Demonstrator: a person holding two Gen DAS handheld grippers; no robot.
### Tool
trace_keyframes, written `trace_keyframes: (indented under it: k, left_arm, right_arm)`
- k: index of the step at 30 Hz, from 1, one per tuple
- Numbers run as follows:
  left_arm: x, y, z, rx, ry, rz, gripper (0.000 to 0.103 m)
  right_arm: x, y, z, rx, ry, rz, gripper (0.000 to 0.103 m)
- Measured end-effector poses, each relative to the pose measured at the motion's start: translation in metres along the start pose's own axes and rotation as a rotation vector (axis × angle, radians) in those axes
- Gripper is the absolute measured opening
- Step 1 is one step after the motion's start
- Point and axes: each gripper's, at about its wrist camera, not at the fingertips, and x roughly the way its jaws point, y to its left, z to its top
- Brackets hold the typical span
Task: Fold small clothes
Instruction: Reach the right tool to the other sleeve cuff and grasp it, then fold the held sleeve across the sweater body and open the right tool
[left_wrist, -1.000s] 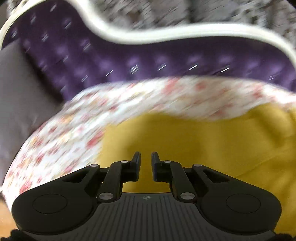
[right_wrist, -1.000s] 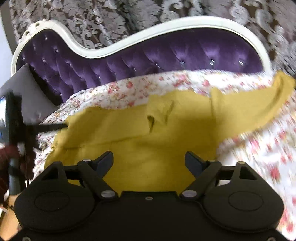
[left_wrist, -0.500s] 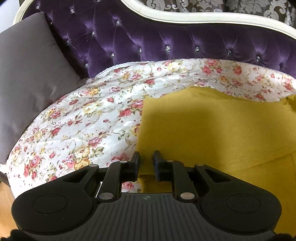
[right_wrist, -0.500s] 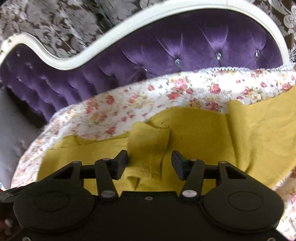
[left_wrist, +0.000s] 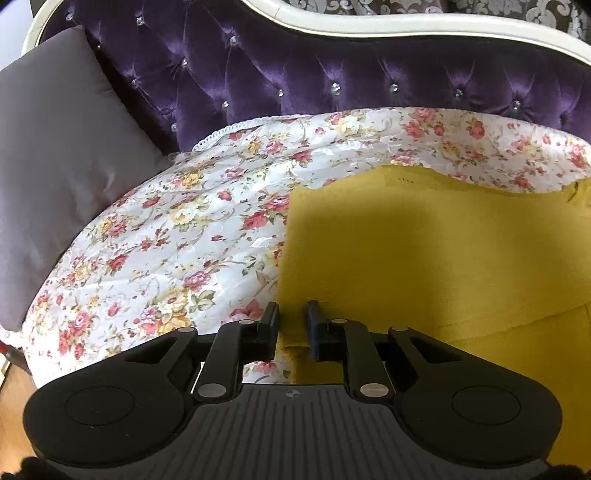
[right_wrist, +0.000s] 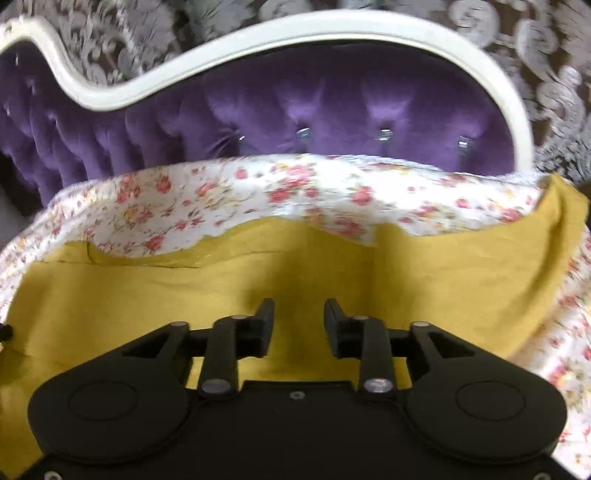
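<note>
A mustard-yellow garment (left_wrist: 424, 251) lies spread on a floral quilt (left_wrist: 177, 229). My left gripper (left_wrist: 292, 321) sits at the garment's left edge near its front corner. Its jaws stand narrow, with a small bunch of yellow cloth pinched between them. In the right wrist view the same garment (right_wrist: 184, 295) stretches across the quilt (right_wrist: 221, 192), and one sleeve (right_wrist: 546, 229) runs up to the far right. My right gripper (right_wrist: 299, 317) hovers low over the garment's middle. Its jaws are closing, a soft ridge of cloth lies between them, and the pads stand apart from it.
A purple tufted backrest (left_wrist: 332, 62) with a white curved frame (right_wrist: 258, 40) rises behind the quilt. A grey pillow (left_wrist: 55, 155) leans at the left end. Bare quilt shows to the left of the garment, and wooden floor (left_wrist: 14, 391) at the lower left.
The left view swung from over the yellow cloth to its left edge and steadied. The right jaws narrowed from wide to half, and the gripper came down closer over the garment.
</note>
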Motion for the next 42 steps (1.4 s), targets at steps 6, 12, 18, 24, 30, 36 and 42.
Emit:
trace_keyframes:
  k: [6,12,18,24,30,36,42]
  left_arm:
    - [-0.035,-0.017,0.025,-0.018,-0.072,-0.075,0.017]
    - [-0.043,-0.079,0.041,0.026,-0.077,-0.254,0.017]
    - [-0.021,-0.13,0.028,0.11,-0.039,-0.289,0.017]
    - [-0.021,-0.143,0.007,0.193,-0.103,-0.228,0.018]
    - [-0.018,-0.134,0.016,0.125,-0.061,-0.275,0.018]
    - [-0.021,-0.129,0.02,0.097,-0.043,-0.301,0.018]
    - [-0.033,-0.102,0.024,0.037,-0.028,-0.325,0.018]
  right_arm:
    - [-0.035,-0.087,-0.003,0.152,-0.066,-0.093,0.048]
    - [-0.041,-0.175,0.007,0.308,-0.115,-0.23,0.05]
    - [-0.009,-0.221,0.038,0.358,-0.149,-0.3,0.05]
    - [0.038,-0.261,0.055,0.43,-0.12,-0.347,0.05]
    - [0.052,-0.275,0.053,0.475,-0.162,-0.342,0.011]
    - [0.023,-0.257,0.066,0.409,-0.193,-0.354,0.01]
    - [-0.039,-0.187,0.099,0.248,-0.269,-0.281,0.01]
